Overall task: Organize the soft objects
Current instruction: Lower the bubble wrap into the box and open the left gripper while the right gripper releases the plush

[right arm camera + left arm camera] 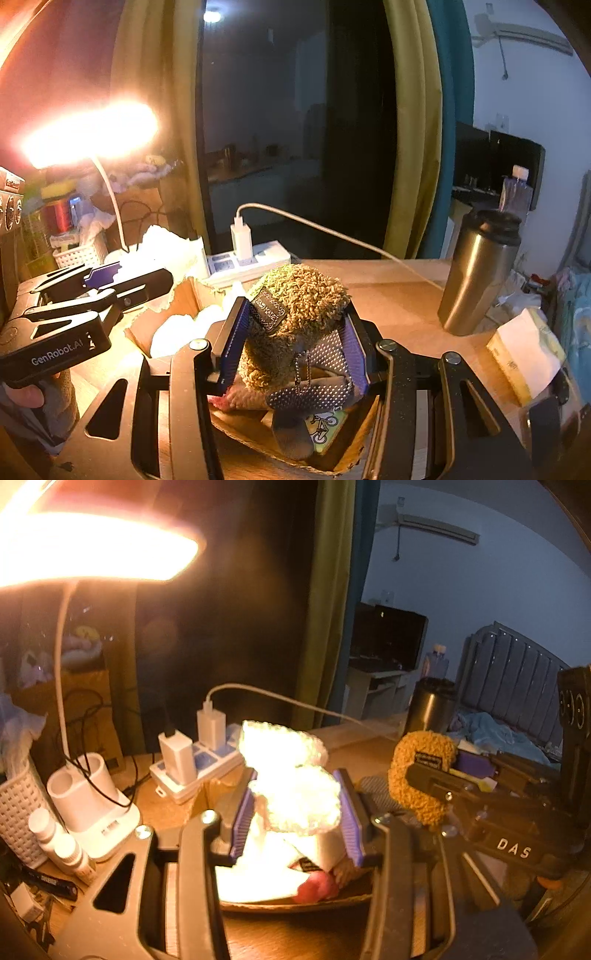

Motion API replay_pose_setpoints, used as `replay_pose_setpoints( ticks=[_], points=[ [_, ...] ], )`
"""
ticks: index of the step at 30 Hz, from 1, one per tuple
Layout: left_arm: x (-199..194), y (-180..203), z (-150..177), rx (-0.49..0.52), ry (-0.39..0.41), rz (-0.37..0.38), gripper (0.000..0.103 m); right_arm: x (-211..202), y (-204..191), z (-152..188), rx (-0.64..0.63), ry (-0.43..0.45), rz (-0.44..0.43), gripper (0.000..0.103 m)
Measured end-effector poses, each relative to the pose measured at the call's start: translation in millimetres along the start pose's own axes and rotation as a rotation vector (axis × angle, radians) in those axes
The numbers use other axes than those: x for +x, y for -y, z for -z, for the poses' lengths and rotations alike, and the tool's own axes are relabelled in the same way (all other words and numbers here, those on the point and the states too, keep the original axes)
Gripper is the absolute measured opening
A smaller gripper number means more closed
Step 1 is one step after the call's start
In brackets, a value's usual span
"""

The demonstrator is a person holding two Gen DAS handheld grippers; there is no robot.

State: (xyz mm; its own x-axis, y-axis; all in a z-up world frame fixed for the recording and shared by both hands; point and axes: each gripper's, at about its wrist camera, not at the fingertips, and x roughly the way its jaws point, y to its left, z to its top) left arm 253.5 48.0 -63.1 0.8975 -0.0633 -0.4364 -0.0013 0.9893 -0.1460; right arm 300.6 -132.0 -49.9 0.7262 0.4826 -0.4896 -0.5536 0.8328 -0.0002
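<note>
My left gripper (pixel 297 808) is shut on a fluffy white soft object (pixel 295 775), washed out by lamp glare, held above a cardboard box (pixel 295 904). My right gripper (pixel 291 343) is shut on a brown curly plush piece (pixel 295 314) with a black woven label and a ball chain, above the same box (pixel 258 435). The plush also shows in the left wrist view (pixel 417 775), held by the right gripper (pixel 436 786). The left gripper appears in the right wrist view (pixel 110 277) at the left. A pink soft item (pixel 317 888) lies in the box.
A lit desk lamp (pixel 92 546) hangs overhead with its white base (pixel 92 805) at left. A power strip (pixel 195 768) with chargers and a cable sits behind the box. A steel tumbler (pixel 476 273) stands at right. Small bottles (pixel 59 842) and a white basket (pixel 18 812) crowd the left.
</note>
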Motion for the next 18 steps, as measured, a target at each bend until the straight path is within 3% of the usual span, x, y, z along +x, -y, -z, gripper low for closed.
replay_pose_setpoints(
  ticks=[18],
  points=[
    [47,-15,40,-0.024,-0.159,-0.007,0.043,47,-4,32,0.012,-0.14,-0.034,0.051]
  ],
)
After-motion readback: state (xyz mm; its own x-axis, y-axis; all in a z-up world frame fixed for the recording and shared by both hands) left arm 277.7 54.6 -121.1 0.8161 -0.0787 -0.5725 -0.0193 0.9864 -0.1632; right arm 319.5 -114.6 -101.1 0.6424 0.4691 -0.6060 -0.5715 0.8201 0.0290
